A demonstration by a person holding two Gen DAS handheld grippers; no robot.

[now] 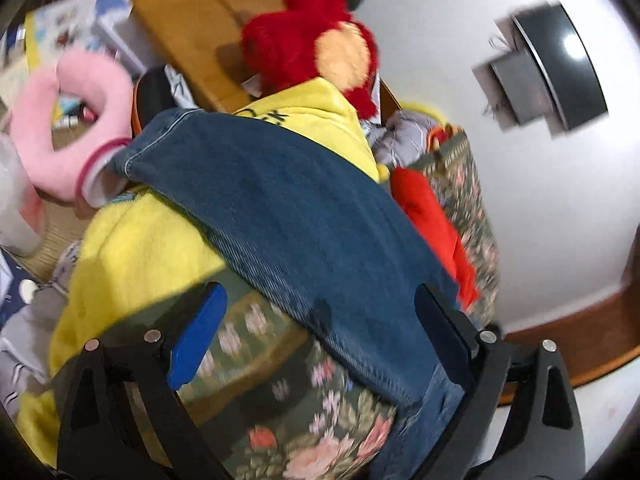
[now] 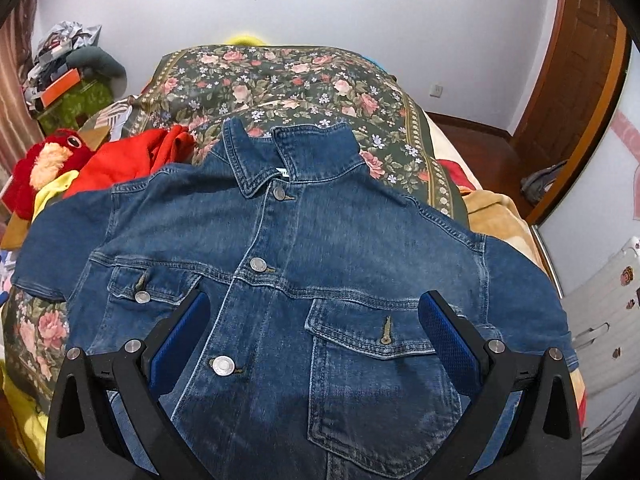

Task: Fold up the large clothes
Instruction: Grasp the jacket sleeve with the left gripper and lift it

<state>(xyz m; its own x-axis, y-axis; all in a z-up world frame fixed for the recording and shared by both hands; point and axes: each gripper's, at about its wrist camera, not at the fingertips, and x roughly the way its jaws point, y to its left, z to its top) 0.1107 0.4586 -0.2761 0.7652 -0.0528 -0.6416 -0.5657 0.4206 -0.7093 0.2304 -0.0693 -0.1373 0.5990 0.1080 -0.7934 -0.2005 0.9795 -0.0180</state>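
A blue denim jacket (image 2: 320, 248) lies front up and buttoned on the floral bedspread (image 2: 280, 80), collar towards the far wall, both sleeves spread sideways. My right gripper (image 2: 314, 320) hovers open over the chest, its blue pads (image 2: 180, 332) either side of the button line and right pocket, with nothing pinched. In the left wrist view one denim sleeve (image 1: 288, 220) runs diagonally over a yellow garment (image 1: 140, 248) and the bedspread (image 1: 320, 420). My left gripper (image 1: 320, 320) stands open with the sleeve's lower part lying between its fingers. The pads do not press on it.
A red plush toy (image 1: 308, 40), a pink ring cushion (image 1: 72, 128), a cardboard box (image 1: 192, 28) and a red garment (image 1: 432, 220) crowd the bed's left side. A tan blanket (image 2: 492, 216) lies at the right edge. A wooden door (image 2: 576, 80) is at the far right.
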